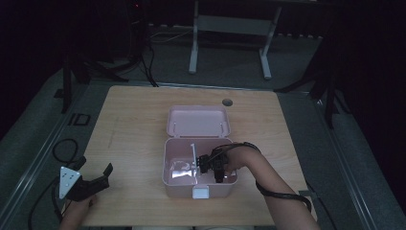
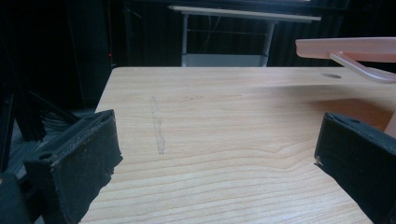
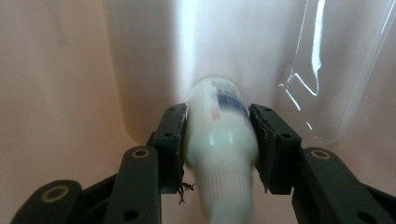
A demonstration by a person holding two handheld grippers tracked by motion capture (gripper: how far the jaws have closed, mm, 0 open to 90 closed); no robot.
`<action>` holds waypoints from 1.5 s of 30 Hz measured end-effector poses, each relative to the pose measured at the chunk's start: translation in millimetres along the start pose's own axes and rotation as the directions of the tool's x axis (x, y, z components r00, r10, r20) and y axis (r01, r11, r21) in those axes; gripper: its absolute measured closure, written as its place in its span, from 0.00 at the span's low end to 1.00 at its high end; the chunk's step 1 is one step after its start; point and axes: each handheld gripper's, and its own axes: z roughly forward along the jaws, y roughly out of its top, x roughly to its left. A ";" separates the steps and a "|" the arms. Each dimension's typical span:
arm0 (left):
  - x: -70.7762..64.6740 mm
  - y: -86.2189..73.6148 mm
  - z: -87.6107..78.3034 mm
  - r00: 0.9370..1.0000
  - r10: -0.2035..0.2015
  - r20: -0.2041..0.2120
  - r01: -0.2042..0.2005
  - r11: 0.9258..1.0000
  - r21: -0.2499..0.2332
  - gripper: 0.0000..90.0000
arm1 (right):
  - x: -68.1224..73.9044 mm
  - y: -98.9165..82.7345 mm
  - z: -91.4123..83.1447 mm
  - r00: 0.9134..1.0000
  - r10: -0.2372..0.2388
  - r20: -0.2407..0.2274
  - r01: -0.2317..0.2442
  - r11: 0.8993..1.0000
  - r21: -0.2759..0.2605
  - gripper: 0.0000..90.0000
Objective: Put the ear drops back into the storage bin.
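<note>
- right gripper (image 3: 219, 140) clamps a small white plastic tube with blue label (image 3: 223, 135) inside the open pink plastic box (image 1: 182, 187)
- judgement: keep grip square, avoid the clear plastic sheet (image 3: 322, 79)
- left gripper (image 1: 93, 179) rests wide, empty, on the wooden table (image 1: 134, 120)

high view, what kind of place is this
Probably a dim lab or recording workspace: a wooden table on a grey floor, a metal-legged bench behind it, and cables trailing by dark stands.
</note>
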 end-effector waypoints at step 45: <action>-0.4 0.0 0.2 1.000 0.001 -0.003 -0.001 1.000 0.001 0.00 | 3.2 -62.1 -94.1 0.984 0.152 0.098 -0.127 0.967 -0.221 0.19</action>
